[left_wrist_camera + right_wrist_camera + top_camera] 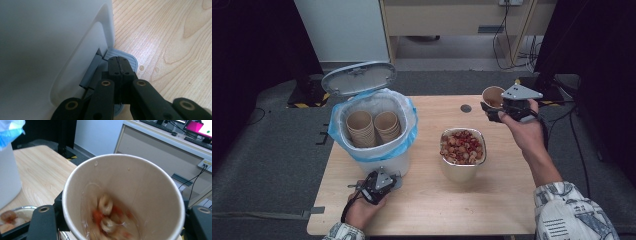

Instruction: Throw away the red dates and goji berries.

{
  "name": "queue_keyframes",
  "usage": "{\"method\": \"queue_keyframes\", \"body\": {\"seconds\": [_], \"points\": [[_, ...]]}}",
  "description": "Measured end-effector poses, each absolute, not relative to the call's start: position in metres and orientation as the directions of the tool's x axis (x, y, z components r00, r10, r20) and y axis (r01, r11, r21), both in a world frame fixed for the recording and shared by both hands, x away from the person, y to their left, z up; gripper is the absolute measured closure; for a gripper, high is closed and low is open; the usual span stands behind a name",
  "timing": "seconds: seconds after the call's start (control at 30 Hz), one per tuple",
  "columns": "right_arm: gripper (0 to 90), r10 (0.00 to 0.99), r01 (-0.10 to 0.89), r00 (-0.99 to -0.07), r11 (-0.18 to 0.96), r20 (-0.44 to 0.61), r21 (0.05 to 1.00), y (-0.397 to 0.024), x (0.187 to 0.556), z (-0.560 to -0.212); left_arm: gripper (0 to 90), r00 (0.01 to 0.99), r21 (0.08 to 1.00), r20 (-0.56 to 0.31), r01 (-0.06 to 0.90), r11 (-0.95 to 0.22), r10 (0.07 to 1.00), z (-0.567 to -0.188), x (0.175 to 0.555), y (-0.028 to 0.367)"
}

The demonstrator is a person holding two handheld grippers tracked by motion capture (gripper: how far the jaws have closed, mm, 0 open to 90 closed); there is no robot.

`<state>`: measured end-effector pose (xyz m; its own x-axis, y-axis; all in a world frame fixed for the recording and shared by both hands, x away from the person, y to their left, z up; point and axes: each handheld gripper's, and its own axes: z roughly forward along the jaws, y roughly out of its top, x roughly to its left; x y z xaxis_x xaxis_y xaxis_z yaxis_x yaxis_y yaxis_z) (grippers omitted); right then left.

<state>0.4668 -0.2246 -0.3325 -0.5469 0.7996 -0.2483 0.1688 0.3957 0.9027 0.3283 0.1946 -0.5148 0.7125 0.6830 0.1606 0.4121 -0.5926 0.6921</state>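
My right tongs [490, 111]: clamped on paper cup [493, 96] of food scraps. My left tongs [119, 65]: jaws together, on bin pedal [128, 58].

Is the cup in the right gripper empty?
No: the cup held in the right gripper has food pieces and liquid at its bottom, as the right gripper view shows.

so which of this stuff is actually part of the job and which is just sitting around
In the job:
- paper cup with food scraps, clamped in the right gripper
- metal bowl of scraps
- white bin holding stacked cups
- grey pedal under the shut left gripper

Lying about:
- cables on the floor
- round cap in the table
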Motion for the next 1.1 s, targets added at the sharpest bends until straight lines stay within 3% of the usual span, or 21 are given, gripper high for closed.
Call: {"method": "queue_keyframes", "body": {"seconds": [0.4,0.73,1.1], "points": [[29.1,0.784,0.13,-0.559,0.406,-0.272,0.904,-0.224,0.46,-0.337,89.9,0.714,0.69,0.164,0.411,-0.596,0.681,-0.515,0.328,0.195],[29.7,0.725,-0.008,-0.525,0.519,-0.445,0.855,-0.219,0.453,-0.334,89.9,0.714,0.69,0.164,0.411,-0.596,0.681,-0.515,0.328,0.195],[29.9,0.675,-0.074,-0.504,0.589,-0.54,0.805,-0.211,0.462,-0.316,89.9,0.713,0.692,0.164,0.409,-0.595,0.682,-0.515,0.328,0.195]]}}
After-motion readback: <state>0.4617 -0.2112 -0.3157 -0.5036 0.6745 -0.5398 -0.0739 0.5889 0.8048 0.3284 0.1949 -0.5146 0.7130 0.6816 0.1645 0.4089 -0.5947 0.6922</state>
